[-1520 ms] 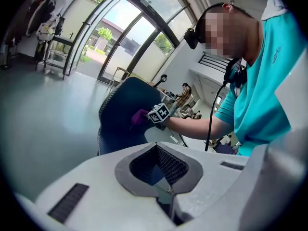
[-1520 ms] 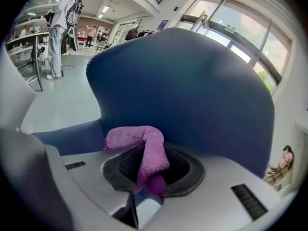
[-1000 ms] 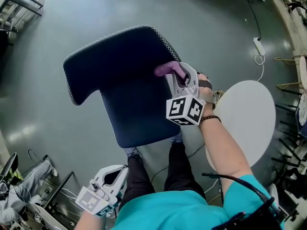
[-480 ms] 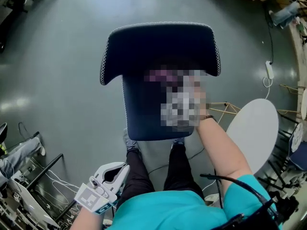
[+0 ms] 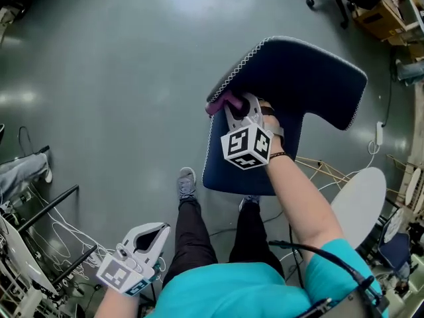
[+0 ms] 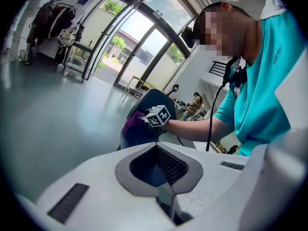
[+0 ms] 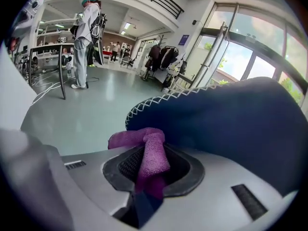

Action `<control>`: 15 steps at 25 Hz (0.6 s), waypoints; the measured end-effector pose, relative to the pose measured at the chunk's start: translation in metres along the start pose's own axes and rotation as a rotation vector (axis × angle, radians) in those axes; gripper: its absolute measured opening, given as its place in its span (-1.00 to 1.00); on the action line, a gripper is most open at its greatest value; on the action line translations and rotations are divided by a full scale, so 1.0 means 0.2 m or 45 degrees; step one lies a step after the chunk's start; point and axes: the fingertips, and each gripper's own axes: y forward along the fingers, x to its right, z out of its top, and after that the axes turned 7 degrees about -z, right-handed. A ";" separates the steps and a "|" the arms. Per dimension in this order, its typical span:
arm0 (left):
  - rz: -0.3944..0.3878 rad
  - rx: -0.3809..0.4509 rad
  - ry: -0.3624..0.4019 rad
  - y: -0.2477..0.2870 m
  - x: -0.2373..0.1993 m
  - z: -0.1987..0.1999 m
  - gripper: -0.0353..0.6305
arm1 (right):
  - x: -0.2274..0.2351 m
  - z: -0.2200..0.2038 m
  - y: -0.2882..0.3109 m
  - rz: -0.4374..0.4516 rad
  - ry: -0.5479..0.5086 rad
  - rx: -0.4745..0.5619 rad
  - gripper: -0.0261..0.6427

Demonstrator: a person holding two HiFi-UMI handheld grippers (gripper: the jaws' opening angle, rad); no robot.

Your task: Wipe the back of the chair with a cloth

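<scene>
A navy chair back (image 5: pixel 298 71) with white edge stitching fills the upper right of the head view. My right gripper (image 5: pixel 232 106) is shut on a purple cloth (image 5: pixel 218 103) and presses it against the chair's left stitched edge. In the right gripper view the cloth (image 7: pixel 151 153) bunches up out of the right gripper (image 7: pixel 149 191), right against the chair (image 7: pixel 226 129). My left gripper (image 5: pixel 151 234) hangs low at the left, away from the chair, shut and holding nothing. The left gripper (image 6: pixel 166 196) looks toward the chair (image 6: pixel 142 136) and the marker cube (image 6: pixel 158 117) in the distance.
A round white table (image 5: pixel 361 204) stands to the right of my arm. Cables and a metal rack (image 5: pixel 40 244) lie at the lower left. My shoes (image 5: pixel 187 181) are just below the chair. A person (image 7: pixel 89 32) stands far off by a table.
The cloth and my right gripper have shifted from the middle of the chair back to its stitched left edge. The chair sits further right in the head view. My left gripper has stayed low.
</scene>
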 end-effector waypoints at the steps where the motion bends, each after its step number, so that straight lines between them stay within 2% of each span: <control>1: 0.005 0.000 -0.007 -0.02 -0.03 0.00 -0.88 | 0.00 -0.01 0.01 -0.011 -0.002 -0.011 -0.66; 8: -0.024 -0.036 0.011 0.05 -0.02 0.03 -0.88 | 0.16 -0.28 0.04 -0.128 -0.028 -0.157 -0.66; 12: -0.087 -0.116 0.045 0.18 0.07 0.01 -0.88 | 0.32 -0.59 -0.06 -0.224 -0.008 -0.279 -0.66; 15: -0.141 -0.174 0.082 0.33 0.16 0.03 -0.88 | 0.52 -0.84 -0.21 -0.329 -0.008 -0.366 -0.66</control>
